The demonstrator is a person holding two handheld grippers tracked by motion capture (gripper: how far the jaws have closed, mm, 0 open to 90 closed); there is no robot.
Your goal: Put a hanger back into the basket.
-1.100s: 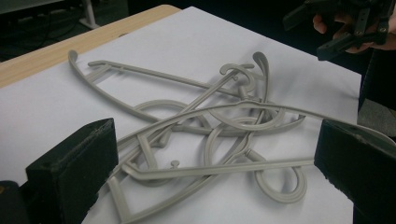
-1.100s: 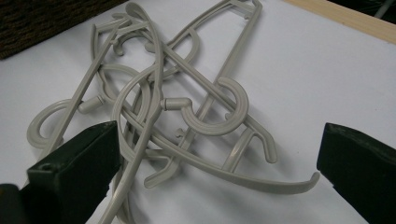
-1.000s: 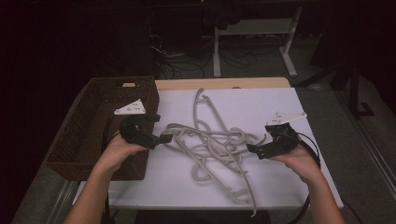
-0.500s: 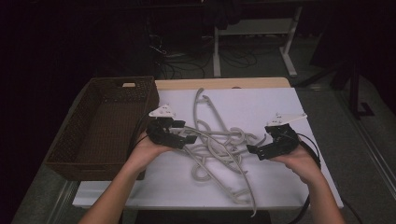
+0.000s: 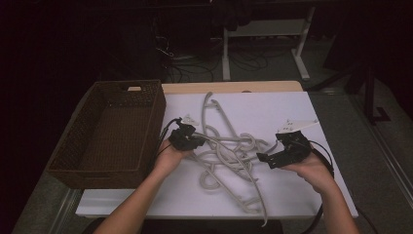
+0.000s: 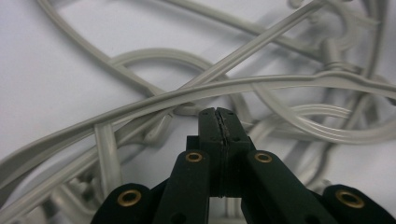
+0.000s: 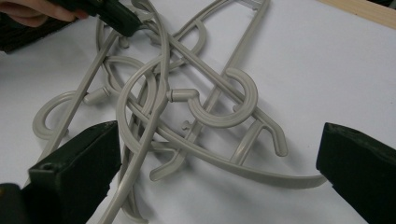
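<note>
The left claw (image 5: 198, 142) has just been closing at the near edge of the tangled hangers (image 5: 229, 153) on the counter (image 5: 272, 109); its jaws are meeting with nothing visibly between. The right claw (image 5: 267, 159) is hovering wide open, empty. Re-gripping one bar squarely would be wise before lifting toward the basket (image 5: 109, 131).

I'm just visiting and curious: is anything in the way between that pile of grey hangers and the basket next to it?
Nothing visible stands between them. The hangers lie tangled on the white table, and the basket sits open just to their left. The left gripper is shut at the pile's edge; the tangle itself may drag along.
</note>
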